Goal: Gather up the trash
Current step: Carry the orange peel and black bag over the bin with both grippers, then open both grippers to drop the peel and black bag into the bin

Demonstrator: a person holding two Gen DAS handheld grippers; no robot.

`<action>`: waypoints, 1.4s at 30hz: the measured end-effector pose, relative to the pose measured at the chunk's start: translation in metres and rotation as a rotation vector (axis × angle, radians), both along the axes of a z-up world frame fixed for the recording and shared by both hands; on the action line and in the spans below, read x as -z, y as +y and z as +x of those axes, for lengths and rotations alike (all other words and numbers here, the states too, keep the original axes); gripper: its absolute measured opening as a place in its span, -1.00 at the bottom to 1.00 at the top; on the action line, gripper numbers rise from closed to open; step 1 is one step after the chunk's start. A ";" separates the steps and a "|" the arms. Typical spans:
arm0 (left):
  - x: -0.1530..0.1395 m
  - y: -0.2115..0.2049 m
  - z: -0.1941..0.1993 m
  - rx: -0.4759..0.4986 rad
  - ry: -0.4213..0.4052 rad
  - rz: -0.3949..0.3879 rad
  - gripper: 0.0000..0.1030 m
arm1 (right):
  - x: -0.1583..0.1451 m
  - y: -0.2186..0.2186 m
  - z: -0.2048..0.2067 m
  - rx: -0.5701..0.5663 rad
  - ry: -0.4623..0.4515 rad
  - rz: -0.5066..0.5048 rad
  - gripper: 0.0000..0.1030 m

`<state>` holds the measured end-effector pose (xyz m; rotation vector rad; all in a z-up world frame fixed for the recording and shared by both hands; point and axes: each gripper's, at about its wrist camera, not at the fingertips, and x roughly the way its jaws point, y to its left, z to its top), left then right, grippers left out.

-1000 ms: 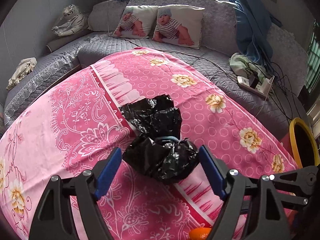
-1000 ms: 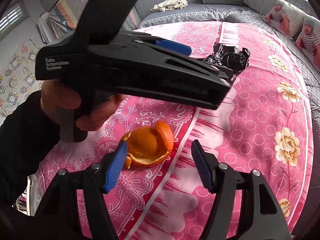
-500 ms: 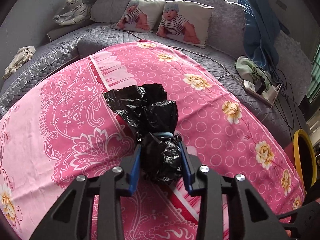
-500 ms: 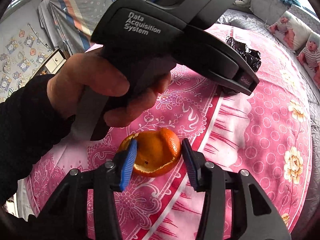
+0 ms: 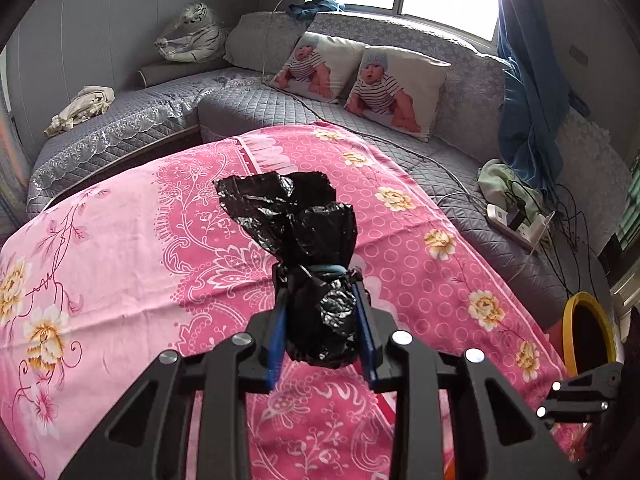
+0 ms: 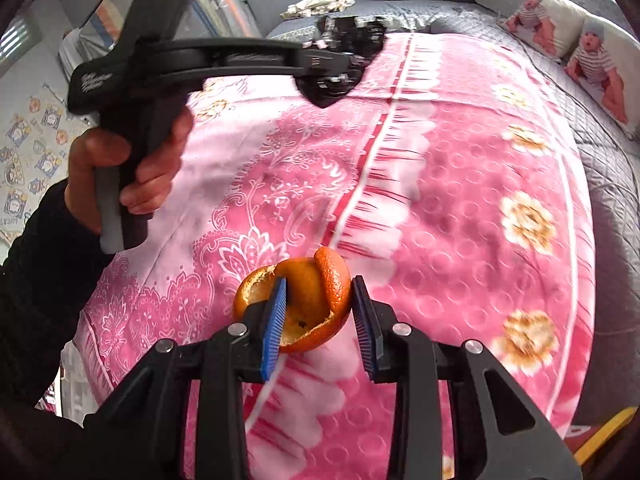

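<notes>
My left gripper (image 5: 321, 304) is shut on a crumpled black plastic bag (image 5: 304, 232) and holds it lifted above the pink flowered cloth (image 5: 120, 240); the bag's loose top sticks up past the fingertips. The left gripper also shows in the right wrist view (image 6: 340, 76), raised at the far side with the black bag (image 6: 352, 36) in it. My right gripper (image 6: 318, 300) is shut on an orange peel (image 6: 308, 300) and holds it above the pink cloth (image 6: 460, 200).
A yellow-rimmed bin (image 5: 586, 332) stands at the right past the cloth's edge. A grey quilted sofa (image 5: 248, 108) with two baby-print pillows (image 5: 360, 76) runs behind. A power strip with cables (image 5: 520, 224) lies at the right.
Both grippers closed from open: the left on the black bag, the right on the orange peel. Both have since lifted their loads off the cloth.
</notes>
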<state>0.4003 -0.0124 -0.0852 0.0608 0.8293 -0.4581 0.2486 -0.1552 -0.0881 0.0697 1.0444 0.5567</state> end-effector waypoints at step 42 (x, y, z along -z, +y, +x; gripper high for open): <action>-0.028 -0.339 -0.252 0.660 -0.033 -0.076 -0.44 | 0.000 -0.390 -0.219 1.076 -0.104 -0.047 -0.38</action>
